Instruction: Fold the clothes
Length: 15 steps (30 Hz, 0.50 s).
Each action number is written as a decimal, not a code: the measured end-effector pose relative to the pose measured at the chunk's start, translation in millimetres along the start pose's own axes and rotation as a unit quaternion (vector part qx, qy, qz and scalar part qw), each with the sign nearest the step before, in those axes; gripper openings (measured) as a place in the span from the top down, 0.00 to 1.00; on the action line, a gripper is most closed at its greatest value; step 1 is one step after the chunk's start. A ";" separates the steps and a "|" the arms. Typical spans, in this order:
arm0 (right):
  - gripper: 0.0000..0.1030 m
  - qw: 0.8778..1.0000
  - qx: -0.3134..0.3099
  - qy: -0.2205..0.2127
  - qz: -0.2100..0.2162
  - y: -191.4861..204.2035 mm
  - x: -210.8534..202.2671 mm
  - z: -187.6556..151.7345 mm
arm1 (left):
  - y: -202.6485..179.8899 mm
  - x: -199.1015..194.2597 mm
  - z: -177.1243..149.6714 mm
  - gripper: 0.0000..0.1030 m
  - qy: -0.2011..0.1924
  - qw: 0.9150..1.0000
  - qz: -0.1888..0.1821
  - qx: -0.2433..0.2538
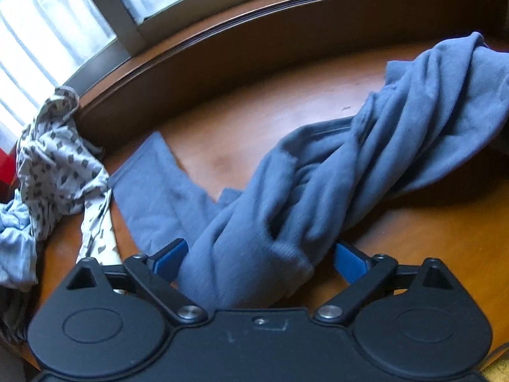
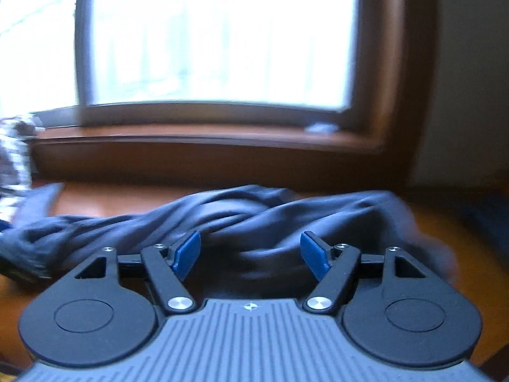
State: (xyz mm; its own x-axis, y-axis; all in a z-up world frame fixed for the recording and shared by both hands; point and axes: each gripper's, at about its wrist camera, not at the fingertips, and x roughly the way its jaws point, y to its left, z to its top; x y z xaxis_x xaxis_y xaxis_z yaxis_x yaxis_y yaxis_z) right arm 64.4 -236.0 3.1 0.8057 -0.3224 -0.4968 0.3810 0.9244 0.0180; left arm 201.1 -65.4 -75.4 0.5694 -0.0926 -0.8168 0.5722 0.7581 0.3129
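Note:
A blue-grey garment (image 1: 350, 159) lies twisted in a long rope across the wooden table (image 1: 254, 117), with one flat end spread toward the left. My left gripper (image 1: 261, 258) points down over the garment's near end. Its blue pads (image 1: 171, 254) stand wide apart with the cloth lying loose between them. In the right wrist view the same garment (image 2: 254, 213) looks dark and bunched. My right gripper (image 2: 251, 251) hovers low over it, open, with cloth beneath the gap and neither pad pressing on it.
A white garment with grey marks (image 1: 57, 159) is heaped at the table's left edge, beside a pale blue cloth (image 1: 12, 222) and something red (image 1: 6, 165). A wooden window sill (image 1: 254, 31) and a bright window (image 2: 216, 38) run along the far side.

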 end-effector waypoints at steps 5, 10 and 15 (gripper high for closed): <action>0.30 0.993 0.025 0.058 0.097 39.1 38.8 -6.0 | 6.3 -4.1 -20.8 0.06 -0.017 0.998 -0.044 0.052; 0.30 0.990 0.039 0.104 0.088 68.1 86.3 1.6 | 1.6 -1.6 -30.6 0.05 -0.036 0.990 -0.070 0.116; 0.35 0.983 0.125 0.130 0.042 77.3 116.3 -1.7 | 14.0 14.2 -23.2 0.12 -0.070 0.984 -0.107 0.123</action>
State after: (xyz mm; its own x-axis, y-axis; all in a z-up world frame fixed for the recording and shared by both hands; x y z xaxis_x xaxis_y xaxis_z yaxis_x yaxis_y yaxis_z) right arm 186.8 -201.7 -54.8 0.7091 -0.1540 -0.6881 0.4431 0.8564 0.2649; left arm 203.5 -41.1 -93.8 0.4866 -0.3336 -0.8074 0.8034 0.5338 0.2637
